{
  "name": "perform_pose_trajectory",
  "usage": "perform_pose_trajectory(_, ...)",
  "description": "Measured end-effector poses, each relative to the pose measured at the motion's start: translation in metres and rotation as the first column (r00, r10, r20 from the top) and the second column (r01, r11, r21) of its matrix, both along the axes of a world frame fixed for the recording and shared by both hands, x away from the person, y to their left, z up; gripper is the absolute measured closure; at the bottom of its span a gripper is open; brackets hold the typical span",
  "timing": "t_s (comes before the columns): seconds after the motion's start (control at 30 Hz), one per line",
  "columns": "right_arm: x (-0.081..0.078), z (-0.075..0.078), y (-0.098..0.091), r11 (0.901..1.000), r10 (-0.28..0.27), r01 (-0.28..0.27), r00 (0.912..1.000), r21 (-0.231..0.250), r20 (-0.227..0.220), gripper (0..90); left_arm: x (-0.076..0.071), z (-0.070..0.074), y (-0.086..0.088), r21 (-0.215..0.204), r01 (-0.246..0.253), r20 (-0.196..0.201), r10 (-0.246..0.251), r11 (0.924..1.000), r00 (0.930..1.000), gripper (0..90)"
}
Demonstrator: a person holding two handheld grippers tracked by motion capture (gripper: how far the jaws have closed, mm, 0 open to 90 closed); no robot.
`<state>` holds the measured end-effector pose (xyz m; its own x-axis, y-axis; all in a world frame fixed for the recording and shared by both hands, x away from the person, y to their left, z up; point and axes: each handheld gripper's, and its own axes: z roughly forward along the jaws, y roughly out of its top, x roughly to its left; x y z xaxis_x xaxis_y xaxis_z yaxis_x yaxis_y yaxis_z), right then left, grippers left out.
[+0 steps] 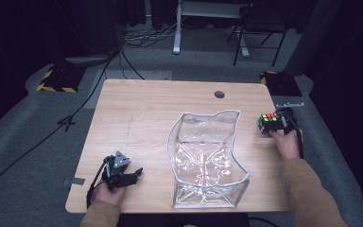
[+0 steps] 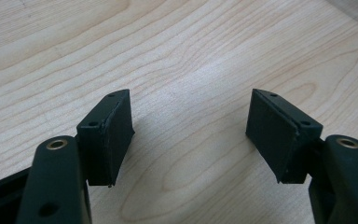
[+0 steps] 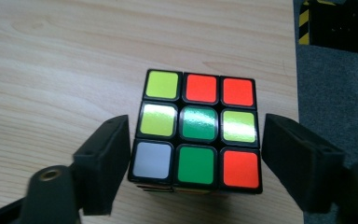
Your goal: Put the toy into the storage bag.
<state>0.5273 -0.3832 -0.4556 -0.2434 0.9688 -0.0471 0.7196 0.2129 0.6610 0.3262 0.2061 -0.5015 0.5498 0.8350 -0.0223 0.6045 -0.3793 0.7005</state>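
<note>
Right gripper sits at the right edge of the wooden table, held by the person's right hand. A Rubik's cube stands between its two black fingers; the left finger lies against or just beside the cube's left side, the right finger stands just off the right side with a thin gap showing, so contact cannot be told and no firm pinch shows. The cube's top face, seen from just behind the fingertips, shows yellow-green, red, green and one white sticker; the cube rests on the table. In the high view the cube sits just ahead of the right fingers, near the table's right rim. Left gripper rests low near the table's front left corner, held in the left hand, fingers spread wide apart, bare wood grain between them. Left gripper in the high view carries a grey three-cornered plate on top. A clear plastic zip pouch lies open mid-table, between the two sets of fingers, well apart from both. Surface: pale wood laminate, a round cable hole near the far edge. Room: dark, grey carpet floor, black cables trailing, yellow-black striped blocks, a chair and desk legs beyond the table.
</note>
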Motion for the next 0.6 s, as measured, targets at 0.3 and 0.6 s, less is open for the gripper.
perform_pose_trajectory(0.3, -0.009, 0.003, 0.005, 0.9983, 0.058, -0.058, 0.9974, -0.010, -0.044, 33.8, 0.000, 0.000, 0.000, 0.005, -0.001, 0.005, 0.001, 1.0000, 1.0000, 31.9)
perform_pose_trajectory(0.6, -0.092, 0.023, 0.034, 0.9636, 0.263, -0.265, 0.9632, -0.034, -0.056, 33.7, 0.001, -0.001, -0.001, -0.008, -0.003, -0.003, 0.003, 1.0000, 1.0000, 31.0)
